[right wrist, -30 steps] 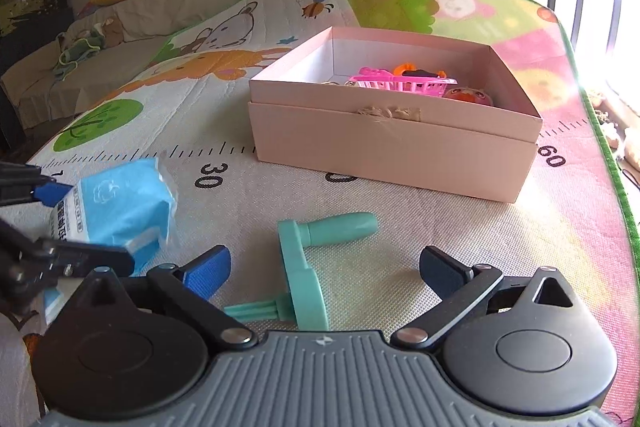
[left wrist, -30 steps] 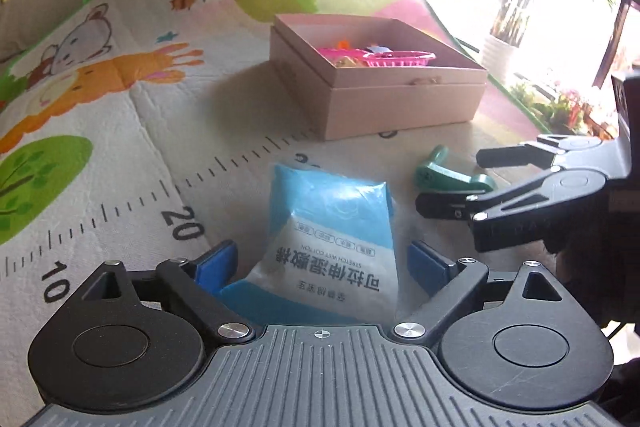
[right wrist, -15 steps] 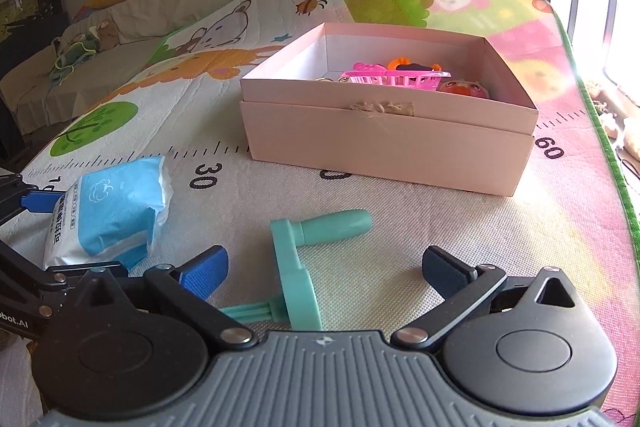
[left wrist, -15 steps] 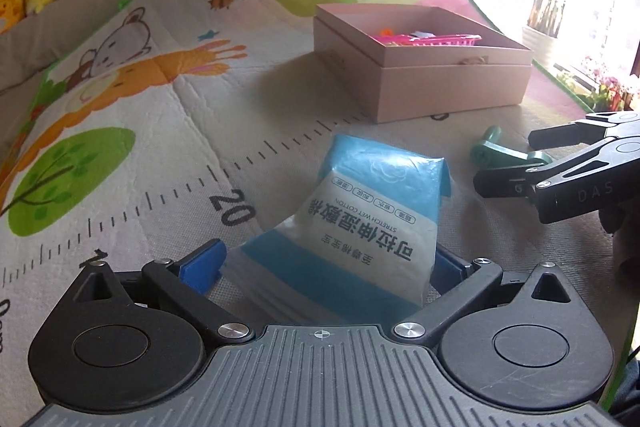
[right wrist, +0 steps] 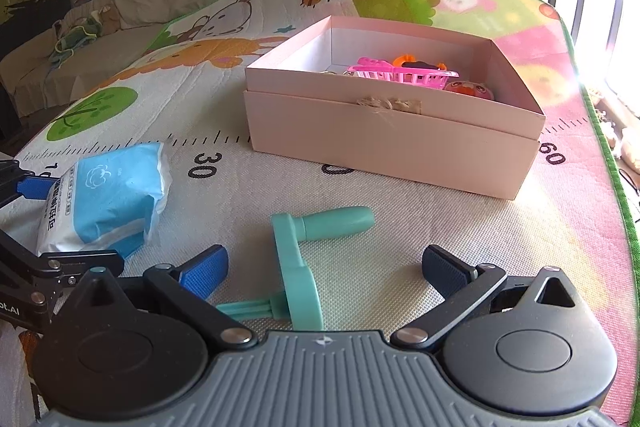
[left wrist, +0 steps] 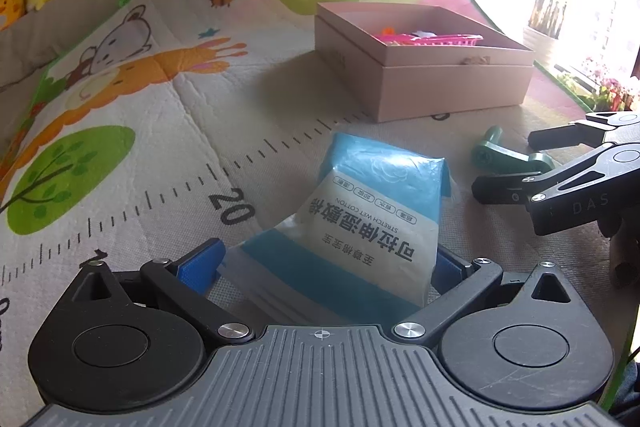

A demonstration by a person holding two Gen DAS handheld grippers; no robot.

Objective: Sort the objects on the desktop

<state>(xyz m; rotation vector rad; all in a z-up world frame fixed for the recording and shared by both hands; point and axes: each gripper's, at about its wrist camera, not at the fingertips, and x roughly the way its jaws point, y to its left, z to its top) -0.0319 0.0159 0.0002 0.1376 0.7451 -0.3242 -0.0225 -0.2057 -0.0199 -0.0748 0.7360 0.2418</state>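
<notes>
Left hand-held gripper (left wrist: 326,269) is sitting spread wide w/ the blue wipes pack (left wrist: 372,219) between its pads, ready to grab; pink box (left wrist: 420,67) is waiting at 1 o'clock, right hand-held gripper (right wrist: 324,267) spread around teal crank (right wrist: 304,259)

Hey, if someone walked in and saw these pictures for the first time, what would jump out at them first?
Probably the blue and white wipes pack lying on the animal-print play mat, right between the wide-open jaws of the left gripper. Next, the pink box further back on the mat, open, with a bright pink toy basket inside. Then the teal crank handle lying between the open jaws of the right gripper.
</notes>
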